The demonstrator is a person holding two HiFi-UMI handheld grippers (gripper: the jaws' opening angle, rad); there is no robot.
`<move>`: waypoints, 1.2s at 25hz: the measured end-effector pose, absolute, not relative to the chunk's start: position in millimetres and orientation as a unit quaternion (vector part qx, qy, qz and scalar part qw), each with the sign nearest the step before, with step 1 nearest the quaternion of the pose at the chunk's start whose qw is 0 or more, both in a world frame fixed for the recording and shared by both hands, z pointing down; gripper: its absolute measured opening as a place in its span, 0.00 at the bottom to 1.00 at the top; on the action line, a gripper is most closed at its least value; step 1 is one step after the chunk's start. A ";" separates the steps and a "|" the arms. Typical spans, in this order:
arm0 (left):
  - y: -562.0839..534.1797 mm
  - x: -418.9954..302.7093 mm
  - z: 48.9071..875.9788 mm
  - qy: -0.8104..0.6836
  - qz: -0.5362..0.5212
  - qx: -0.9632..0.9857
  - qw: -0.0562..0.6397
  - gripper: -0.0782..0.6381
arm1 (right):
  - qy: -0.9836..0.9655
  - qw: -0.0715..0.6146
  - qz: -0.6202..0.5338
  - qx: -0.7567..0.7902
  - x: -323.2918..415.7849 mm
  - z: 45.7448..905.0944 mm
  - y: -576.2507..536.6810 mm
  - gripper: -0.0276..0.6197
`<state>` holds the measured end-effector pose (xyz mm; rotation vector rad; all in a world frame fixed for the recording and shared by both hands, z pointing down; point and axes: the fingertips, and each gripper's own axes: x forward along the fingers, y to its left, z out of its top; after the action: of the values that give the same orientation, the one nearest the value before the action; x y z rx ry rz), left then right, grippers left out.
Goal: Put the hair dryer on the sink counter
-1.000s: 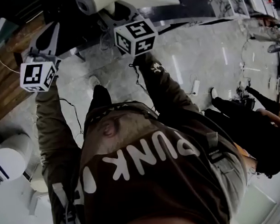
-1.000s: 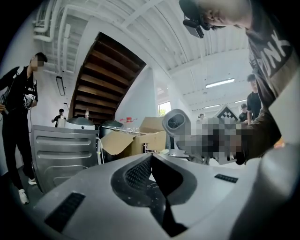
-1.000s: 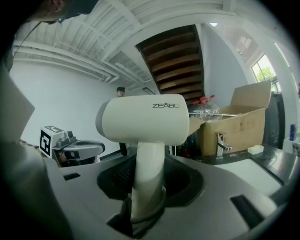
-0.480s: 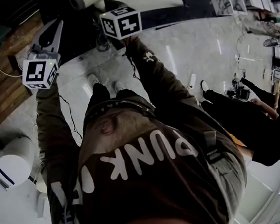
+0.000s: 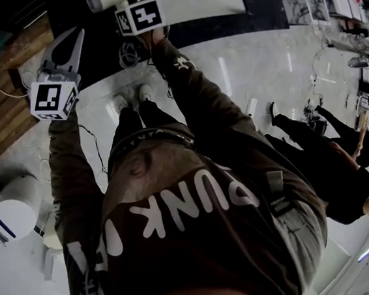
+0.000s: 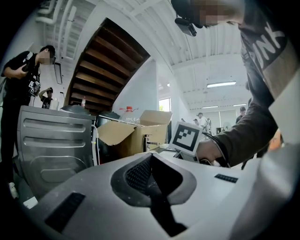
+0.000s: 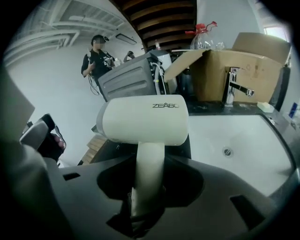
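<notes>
My right claw (image 7: 143,187) has dropped toward the sink (image 7: 243,140), clamped on the hair dryer (image 7: 143,119) handle; next I lower it onto the counter (image 7: 211,109).

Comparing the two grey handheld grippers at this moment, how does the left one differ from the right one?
The right gripper is clamped on the handle of the white hair dryer; the left gripper holds nothing, its jaws together. The right gripper tilts down over the white sink basin; the left gripper points roughly level, off to the side. Both are grey two-jaw tools held by the same person.
</notes>
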<state>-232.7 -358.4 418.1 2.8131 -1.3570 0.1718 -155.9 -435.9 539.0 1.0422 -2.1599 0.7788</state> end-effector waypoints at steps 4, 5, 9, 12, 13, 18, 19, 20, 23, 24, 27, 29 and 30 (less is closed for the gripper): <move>-366.3 -229.0 418.3 -0.435 0.057 0.898 0.007 0.10 | -0.801 0.328 0.317 0.388 -154.1 556.6 -441.5 0.30; -367.9 -228.5 417.7 -0.436 0.057 0.898 0.007 0.10 | -0.797 0.334 0.322 0.386 -154.8 559.6 -442.5 0.30; -371.4 -225.3 415.1 -0.438 0.056 0.897 0.008 0.10 | -0.784 0.358 0.339 0.377 -156.9 572.8 -444.1 0.30; -373.2 -224.3 414.0 -0.438 0.058 0.897 0.008 0.10 | -0.776 0.371 0.349 0.373 -156.5 581.9 -443.4 0.30; -373.6 -224.1 413.6 -0.438 0.058 0.897 0.006 0.10 | -0.774 0.375 0.350 0.372 -156.3 584.5 -443.4 0.30; -375.8 -222.8 408.9 -0.439 0.053 0.897 0.003 0.10 | -0.772 0.380 0.354 0.367 -159.9 587.9 -445.2 0.30; -376.4 -222.0 408.4 -0.439 0.053 0.897 0.003 0.10 | -0.772 0.380 0.354 0.366 -160.8 588.1 -445.8 0.31; -376.9 -221.0 407.9 -0.439 0.053 0.897 0.002 0.10 | -0.773 0.379 0.356 0.364 -161.2 588.3 -446.4 0.31; -377.0 -218.3 406.6 -0.439 0.055 0.897 0.001 0.10 | -0.774 0.372 0.368 0.358 -161.1 588.3 -445.9 0.32; -376.9 -218.3 406.2 -0.439 0.056 0.897 0.001 0.10 | -0.774 0.370 0.370 0.357 -161.0 587.6 -445.4 0.34; -376.6 -220.2 406.0 -0.442 0.057 0.895 0.001 0.10 | -0.778 0.366 0.362 0.359 -160.3 582.6 -446.6 0.37; -376.8 -220.6 405.1 -0.442 0.058 0.895 0.000 0.10 | -0.784 0.361 0.354 0.361 -159.5 576.4 -449.2 0.40; -377.0 -220.0 404.1 -0.443 0.058 0.895 -0.001 0.10 | -0.787 0.357 0.350 0.362 -158.4 571.9 -450.1 0.40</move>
<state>-220.0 -377.0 404.1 2.8135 -1.3912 0.1820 -158.4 -450.1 571.9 0.9340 -2.0315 0.9035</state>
